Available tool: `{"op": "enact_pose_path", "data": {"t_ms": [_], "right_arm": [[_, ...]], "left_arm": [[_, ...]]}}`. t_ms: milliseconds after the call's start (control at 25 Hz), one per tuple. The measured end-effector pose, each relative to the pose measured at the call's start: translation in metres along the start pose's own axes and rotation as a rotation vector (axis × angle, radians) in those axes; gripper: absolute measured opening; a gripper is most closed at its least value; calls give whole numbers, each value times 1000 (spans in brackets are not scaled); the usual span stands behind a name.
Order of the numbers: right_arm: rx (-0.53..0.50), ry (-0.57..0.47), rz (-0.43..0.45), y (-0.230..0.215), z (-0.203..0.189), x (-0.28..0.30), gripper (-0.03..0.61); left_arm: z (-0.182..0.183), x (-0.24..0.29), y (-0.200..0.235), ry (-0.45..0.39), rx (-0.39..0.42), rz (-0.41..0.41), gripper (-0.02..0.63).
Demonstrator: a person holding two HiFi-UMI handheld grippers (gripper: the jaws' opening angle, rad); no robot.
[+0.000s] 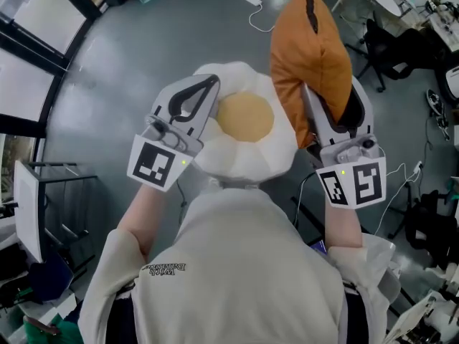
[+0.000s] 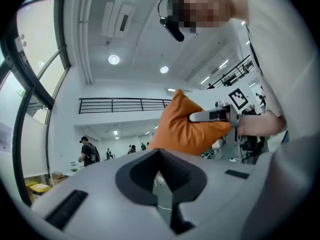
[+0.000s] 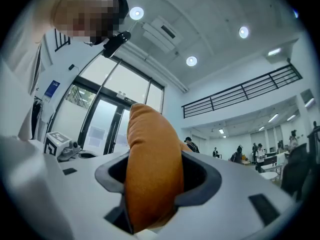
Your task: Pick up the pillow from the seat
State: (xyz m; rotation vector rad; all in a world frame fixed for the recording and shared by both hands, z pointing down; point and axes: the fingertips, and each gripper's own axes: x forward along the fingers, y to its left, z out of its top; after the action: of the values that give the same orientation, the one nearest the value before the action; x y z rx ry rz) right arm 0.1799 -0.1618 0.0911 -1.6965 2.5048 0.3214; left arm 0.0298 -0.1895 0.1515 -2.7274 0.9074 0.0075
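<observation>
Currently at the lift step: the orange pillow (image 1: 308, 56) is in the air, upright, above the grey floor (image 1: 179, 27), pinched near its lower end. Right tongs (image 3: 152, 184) stand about half open and are clamped on the pillow, with fabric bulging out either side of the pads. Left tongs (image 1: 208, 88) have tips together with nothing between them, just beside a white-and-yellow egg-shaped cushion (image 1: 247, 131). No seat identifiable. Next move, as judged: keep the pinch firm and carry the pillow clear.
</observation>
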Motion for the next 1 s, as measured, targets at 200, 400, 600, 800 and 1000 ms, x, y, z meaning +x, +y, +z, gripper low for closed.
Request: {"op": "enact_pose_path", "data": {"t_ms": [200, 400, 600, 800, 1000], "right_arm": [[-54, -49, -44, 1, -2, -38, 253], [-23, -78, -71, 0, -5, -69, 255], [-15, -64, -88, -14, -14, -75, 258], [-11, -53, -77, -16, -17, -70, 259], [-31, -37, -49, -12, -19, -65, 261]], "left_arm": [[7, -7, -14, -16, -35, -14, 9], [3, -14, -28, -26, -68, -38, 9], [-1, -6, -33, -21, -83, -40, 9], [-2, -4, -34, -27, -107, -34, 9], [-2, -1, -33, -21, -115, -29, 9]]}}
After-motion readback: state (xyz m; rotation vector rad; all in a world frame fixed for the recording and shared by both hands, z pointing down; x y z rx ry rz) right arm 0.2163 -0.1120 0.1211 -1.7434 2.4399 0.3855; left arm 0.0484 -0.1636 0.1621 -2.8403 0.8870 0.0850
